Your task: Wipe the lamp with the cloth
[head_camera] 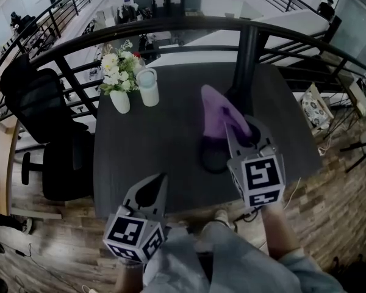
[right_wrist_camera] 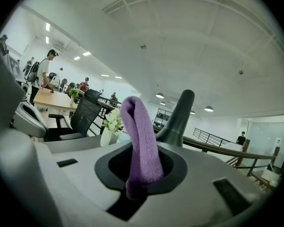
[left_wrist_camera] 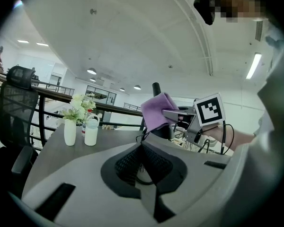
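Dark grey table (head_camera: pixel 171 139) on a railed upper level with a wood-plank floor (head_camera: pixel 329 182); lamp and cloth in use.
Black railing (head_camera: pixel 171 26) runs behind the table, with an open office beyond it. A black office chair (head_camera: pixel 43 115) stands at the table's left. At the far left of the table, a white vase of flowers (head_camera: pixel 119 99) sits just beside a white bottle (head_camera: pixel 148 87). A black lamp (head_camera: pixel 245 60) stands at the far right. The right gripper (head_camera: pixel 239 130) is clamped on a purple cloth (head_camera: pixel 222 112), which stands up just in front of the lamp's stem; contact between them cannot be told. The left gripper (head_camera: pixel 158 185) has its jaws together with nothing between them, near the table's front edge. Print: black-and-white square markers on the gripper cubes. The lamp's round base is partly hidden by the cloth and right gripper.
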`<control>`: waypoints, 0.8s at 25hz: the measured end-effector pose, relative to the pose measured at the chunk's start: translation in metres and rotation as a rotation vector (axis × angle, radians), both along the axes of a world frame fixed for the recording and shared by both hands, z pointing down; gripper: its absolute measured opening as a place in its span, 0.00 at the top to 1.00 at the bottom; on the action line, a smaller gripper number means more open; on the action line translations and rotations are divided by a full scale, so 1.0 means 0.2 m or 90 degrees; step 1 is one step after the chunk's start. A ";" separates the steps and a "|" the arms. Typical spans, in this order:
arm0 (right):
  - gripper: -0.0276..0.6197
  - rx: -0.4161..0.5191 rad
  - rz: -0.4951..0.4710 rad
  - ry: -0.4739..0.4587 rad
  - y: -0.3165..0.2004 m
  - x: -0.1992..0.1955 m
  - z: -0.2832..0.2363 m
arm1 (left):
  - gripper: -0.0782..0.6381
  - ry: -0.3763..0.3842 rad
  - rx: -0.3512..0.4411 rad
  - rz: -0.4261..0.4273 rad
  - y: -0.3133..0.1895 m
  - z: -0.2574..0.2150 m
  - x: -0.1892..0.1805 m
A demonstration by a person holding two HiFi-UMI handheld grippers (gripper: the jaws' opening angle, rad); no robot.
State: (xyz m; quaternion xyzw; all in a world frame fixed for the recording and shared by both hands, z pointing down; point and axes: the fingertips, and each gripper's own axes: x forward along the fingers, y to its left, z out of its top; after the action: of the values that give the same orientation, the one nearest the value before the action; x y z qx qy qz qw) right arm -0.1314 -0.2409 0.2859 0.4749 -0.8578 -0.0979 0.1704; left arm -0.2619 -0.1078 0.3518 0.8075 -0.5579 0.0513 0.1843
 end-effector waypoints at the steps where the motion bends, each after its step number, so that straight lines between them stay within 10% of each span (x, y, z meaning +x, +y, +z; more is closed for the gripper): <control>1: 0.88 0.004 0.003 -0.003 0.00 0.02 -0.01 | 0.87 -0.001 0.001 0.001 -0.01 0.00 0.01; 20: 0.88 0.054 0.095 -0.062 -0.09 0.40 -0.14 | 0.87 -0.001 -0.002 0.045 -0.13 -0.04 0.18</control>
State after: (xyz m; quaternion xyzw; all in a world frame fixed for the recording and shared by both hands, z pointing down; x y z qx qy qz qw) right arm -0.0508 -0.2597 0.2582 0.5482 -0.8226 -0.0976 0.1149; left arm -0.2266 -0.1336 0.3444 0.8262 -0.5293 0.0592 0.1836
